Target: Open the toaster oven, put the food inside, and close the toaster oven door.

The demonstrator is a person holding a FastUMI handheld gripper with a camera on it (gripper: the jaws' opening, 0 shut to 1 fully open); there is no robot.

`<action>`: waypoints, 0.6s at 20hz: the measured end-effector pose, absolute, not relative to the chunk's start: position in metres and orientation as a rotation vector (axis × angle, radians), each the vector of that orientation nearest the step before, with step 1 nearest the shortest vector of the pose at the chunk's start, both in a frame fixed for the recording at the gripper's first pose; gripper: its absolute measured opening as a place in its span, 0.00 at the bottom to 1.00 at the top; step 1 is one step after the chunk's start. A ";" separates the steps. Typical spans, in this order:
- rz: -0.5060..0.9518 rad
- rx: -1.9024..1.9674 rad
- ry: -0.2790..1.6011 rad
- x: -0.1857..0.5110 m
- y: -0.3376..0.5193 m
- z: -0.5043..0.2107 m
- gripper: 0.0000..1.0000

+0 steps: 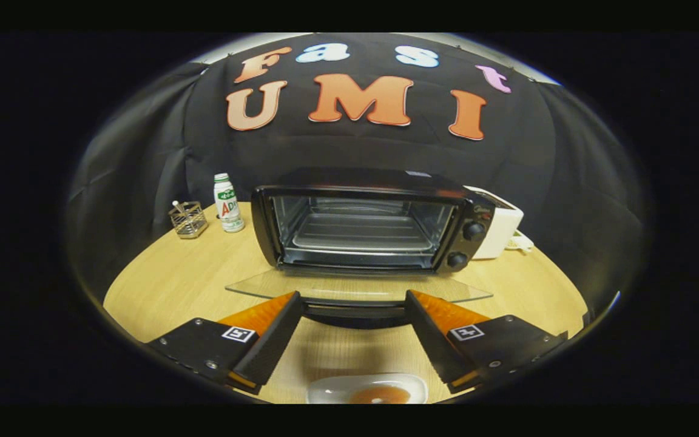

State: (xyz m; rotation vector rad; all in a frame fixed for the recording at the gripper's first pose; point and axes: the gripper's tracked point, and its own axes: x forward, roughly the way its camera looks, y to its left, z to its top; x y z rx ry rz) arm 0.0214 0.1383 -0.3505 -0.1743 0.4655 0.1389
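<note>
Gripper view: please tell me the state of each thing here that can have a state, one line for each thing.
toaster oven: open, nothing on the rack.
oven door: folded down flat, just ahead of the fingers.
gripper: open, holding nothing.
food: on the white dish, below the fingers, not yet picked up.
bottle: upright, cap on.
wire basket: upright beside the bottle.

The toaster oven (368, 221) stands on the table (179, 285), toward its back, before the booth wall. Its door (358, 290) is let down flat toward the front; a rack (361, 233) sits inside. Left of it stand a bottle (227, 203) and, further left, a wire basket (188, 219). An appliance (501, 227) sits just beside its right flank. The gripper (352, 306) fingers stand apart, tips at the door's front edge. Between them, nearer, lies a plate (331, 388) carrying food (380, 395).
</note>
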 end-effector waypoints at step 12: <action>0.133 -0.190 0.634 0.006 0.118 -0.432 1.00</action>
